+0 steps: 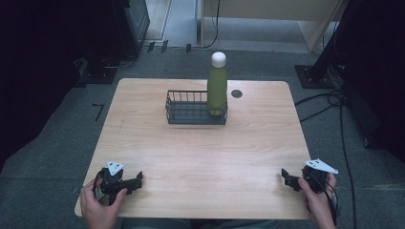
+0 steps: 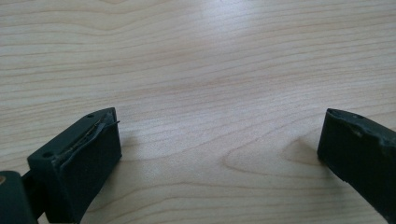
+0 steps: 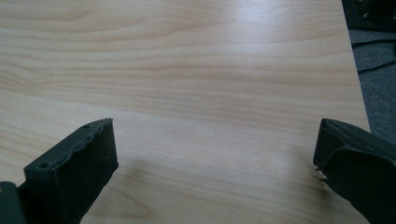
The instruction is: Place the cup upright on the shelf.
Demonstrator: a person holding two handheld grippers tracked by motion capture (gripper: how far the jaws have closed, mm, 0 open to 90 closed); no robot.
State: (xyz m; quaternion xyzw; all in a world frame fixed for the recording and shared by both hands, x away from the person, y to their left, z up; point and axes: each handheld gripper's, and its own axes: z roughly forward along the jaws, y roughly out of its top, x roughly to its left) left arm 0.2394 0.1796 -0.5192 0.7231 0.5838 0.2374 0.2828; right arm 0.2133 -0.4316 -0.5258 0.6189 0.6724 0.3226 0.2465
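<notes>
Since the green bottle (image 1: 217, 88) standing upright in the wire basket (image 1: 184, 112) looks rigid, smooth and probably slippery, mid-body seems the safest hold, while both grippers' jaws, left gripper (image 1: 135, 181) and right gripper (image 1: 288, 177), gape empty well nearer the person than the basket.

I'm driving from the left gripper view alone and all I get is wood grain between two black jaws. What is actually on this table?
Observer: A dark wire basket sits at the far middle of the table, well ahead of your left gripper.
Operator: Anything in it?
Observer: A green bottle with a white cap stands upright in its right end.
Operator: Where is the other gripper?
Observer: The right gripper is at the near right corner, held in the person's hand; its own view shows the jaws wide apart with nothing between them.
Operator: Anything else on the tabletop?
Observer: A small dark round spot lies just right of the bottle.
</notes>
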